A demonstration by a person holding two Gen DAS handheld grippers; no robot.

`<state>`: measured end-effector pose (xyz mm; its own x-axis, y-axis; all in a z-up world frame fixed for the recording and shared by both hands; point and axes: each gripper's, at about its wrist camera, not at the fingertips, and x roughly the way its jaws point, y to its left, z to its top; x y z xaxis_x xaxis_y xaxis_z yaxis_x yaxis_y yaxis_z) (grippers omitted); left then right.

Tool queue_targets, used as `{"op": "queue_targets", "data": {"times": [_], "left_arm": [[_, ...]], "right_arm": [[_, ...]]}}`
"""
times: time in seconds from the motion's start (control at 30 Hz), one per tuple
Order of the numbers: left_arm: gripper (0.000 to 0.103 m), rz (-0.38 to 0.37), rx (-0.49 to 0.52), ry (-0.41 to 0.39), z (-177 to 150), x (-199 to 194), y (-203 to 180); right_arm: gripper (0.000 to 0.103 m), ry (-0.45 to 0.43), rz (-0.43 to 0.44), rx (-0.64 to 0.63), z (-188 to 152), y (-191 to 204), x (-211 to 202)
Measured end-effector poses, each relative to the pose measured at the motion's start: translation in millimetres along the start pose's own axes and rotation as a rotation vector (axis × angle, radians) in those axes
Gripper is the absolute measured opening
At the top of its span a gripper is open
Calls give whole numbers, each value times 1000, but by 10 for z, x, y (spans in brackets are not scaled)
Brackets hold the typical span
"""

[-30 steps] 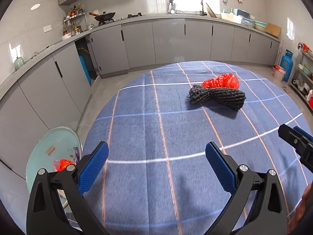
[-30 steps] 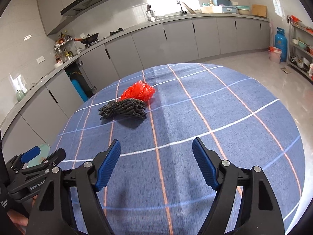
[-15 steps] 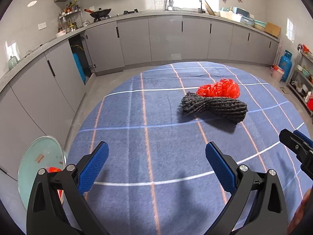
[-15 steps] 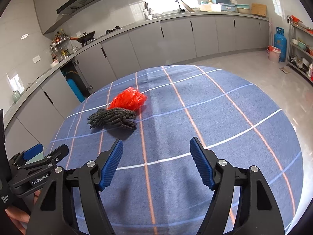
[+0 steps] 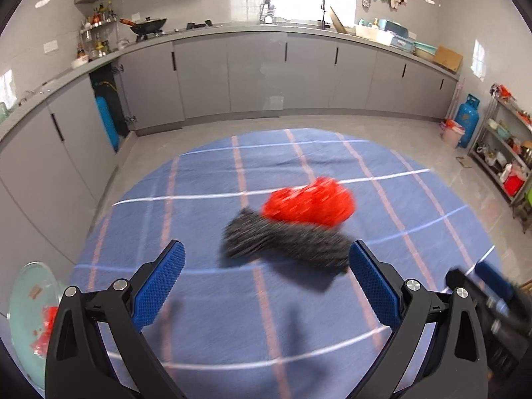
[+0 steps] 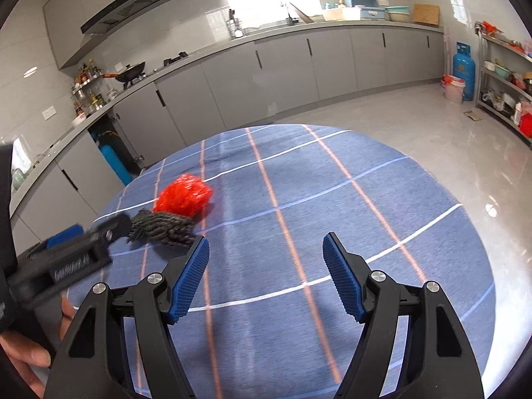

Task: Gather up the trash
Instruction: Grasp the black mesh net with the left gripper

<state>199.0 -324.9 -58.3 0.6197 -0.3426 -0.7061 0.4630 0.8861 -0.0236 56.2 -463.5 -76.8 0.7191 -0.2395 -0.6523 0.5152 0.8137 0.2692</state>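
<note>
black gripper (image 5: 266, 276) frames, ribbed blue pads (image 6: 191, 281), silver screws (image 6: 378, 275)

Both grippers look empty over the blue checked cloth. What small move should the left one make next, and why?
Probably ease the left gripper forward and down until its open fingers straddle the dark gray bundle, then close. The bundle lies just ahead of it on the tablecloth, against the red crumpled bag, and nothing is between the fingers yet. The right gripper sits farther off.
</note>
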Motion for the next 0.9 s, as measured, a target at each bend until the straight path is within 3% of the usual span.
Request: {"op": "queue_targets", "data": {"times": [0.2,0.4,0.57,0.9], "left_arm": [[88,8,-6,57,117,361,-284],[79,-4,-12,144,7,659,-306],[73,-4,-8,153,-59,706,-238],[38,-59,-12,136,-148,607,34]], "right_arm": [[71,9,-27,32,6,-211,-4],[71,16,-33,44,-18,-307,-5],[71,29,-22,48,-47,-270,44],[71,46,4,34,-103,-66,41]]}}
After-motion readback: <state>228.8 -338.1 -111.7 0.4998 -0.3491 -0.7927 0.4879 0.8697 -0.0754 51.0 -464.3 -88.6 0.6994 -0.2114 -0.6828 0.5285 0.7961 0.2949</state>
